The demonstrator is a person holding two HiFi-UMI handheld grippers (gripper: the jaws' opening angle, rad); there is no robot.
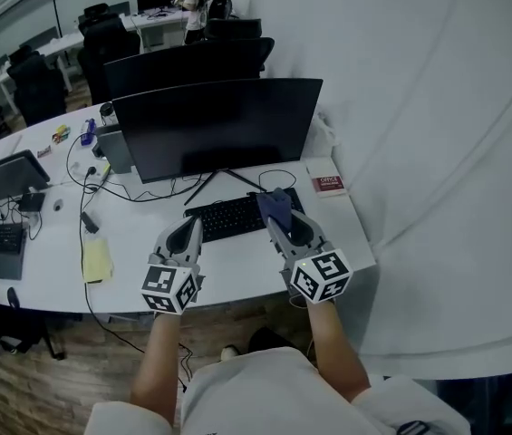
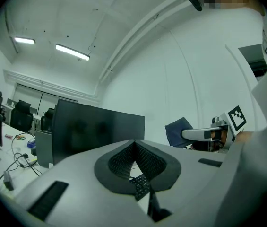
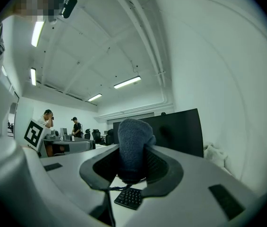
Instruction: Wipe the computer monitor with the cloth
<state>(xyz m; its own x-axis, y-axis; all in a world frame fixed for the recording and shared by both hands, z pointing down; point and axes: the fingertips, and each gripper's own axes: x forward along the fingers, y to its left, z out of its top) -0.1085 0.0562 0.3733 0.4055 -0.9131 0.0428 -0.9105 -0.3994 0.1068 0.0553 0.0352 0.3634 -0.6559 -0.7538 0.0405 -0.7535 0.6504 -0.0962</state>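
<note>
Right fingers (image 3: 160,168): clamped on the cloth (image 3: 132,143), a dark blue wad that stands between the pads and bulges above their tips.
Right gripper (image 1: 280,225): held over the right end of the keyboard (image 1: 228,217), aimed at the monitor; the marker cube sits at its rear, beyond the front edge of the desk (image 1: 129,252).
Left fingers (image 2: 116,163): tips pressed together with nothing between them; keyboard keys show through the slot lower down.
Left gripper (image 1: 186,236): level with the right one and well apart from it, just in front of the keyboard's left end.
Cloth position: lifted clear of the desk, between keyboard and screen, not touching the screen.
Monitor (image 1: 219,125): dark, wide and slightly curved; stands on thin splayed legs in the rear half of the desk, directly behind the keyboard.
Keyboard: black, lies parallel to the front edge, in front of the monitor stand.
Red booklet (image 1: 329,185): flat near the desk's right edge, beside the monitor's right corner.
Yellow notepad (image 1: 97,259): near the front edge, left of the left gripper.
Cables (image 1: 88,198): black, trailing across the desk left of the monitor.
Second monitor (image 1: 183,66): back to back with the first, at the rear.
</note>
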